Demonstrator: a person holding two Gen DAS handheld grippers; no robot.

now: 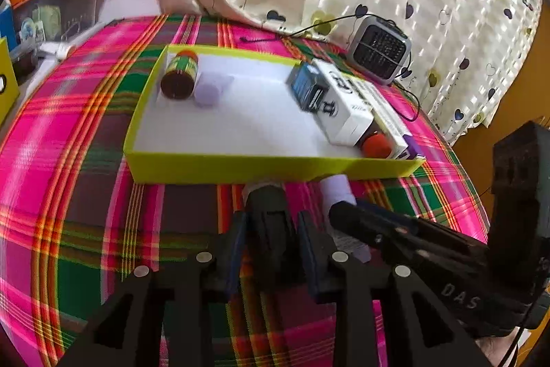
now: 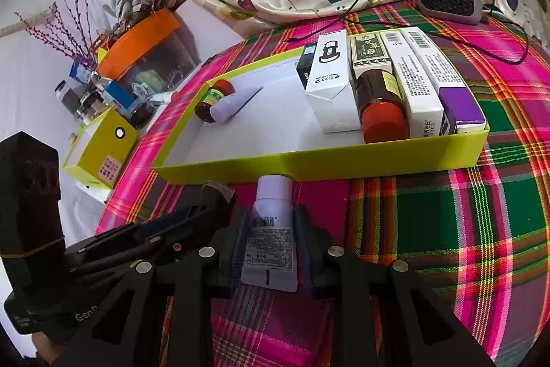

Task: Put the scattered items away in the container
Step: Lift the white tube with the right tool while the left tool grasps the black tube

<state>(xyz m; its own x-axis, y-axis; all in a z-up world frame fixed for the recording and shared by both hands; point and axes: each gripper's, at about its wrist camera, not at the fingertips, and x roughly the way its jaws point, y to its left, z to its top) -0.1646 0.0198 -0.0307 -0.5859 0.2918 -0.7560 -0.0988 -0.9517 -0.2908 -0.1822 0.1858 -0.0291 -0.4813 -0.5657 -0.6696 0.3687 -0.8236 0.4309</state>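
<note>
On my screens the biggest thing is the plaid tablecloth point(image 2: 481, 229), pink, green and maroon, running under everything. On it sits the lime-green container point(image 2: 343, 165), a shallow tray with a white floor, its near wall just ahead of both tools.

Inside, at about two o'clock from the tray's middle in the right wrist view, a packed row lies side by side: a white box with a car outline point(image 2: 331, 81), a dark bottle with a red cap point(image 2: 380, 102), a white box with printed text point(image 2: 417, 85) and a purple-ended box point(image 2: 453, 92). At about ten o'clock, in the far left corner, a small brown jar point(image 2: 213, 100) lies on its side touching a pale lilac tube point(image 2: 233, 104).

My right gripper point(image 2: 271, 229) is clamped on a white tube point(image 2: 271, 226); it has a pale round cap pointing at twelve o'clock toward the tray wall, and a printed label with a barcode between the blue pads. It is outside the tray, just short of the wall.

My left gripper point(image 1: 271, 229) straddles a dark cylindrical item point(image 1: 266, 205) with a pale band at its far end, also just short of the wall. The view is blurred, but the fingers point(image 1: 237, 236) seem to stand slightly clear of it, parted.
</note>
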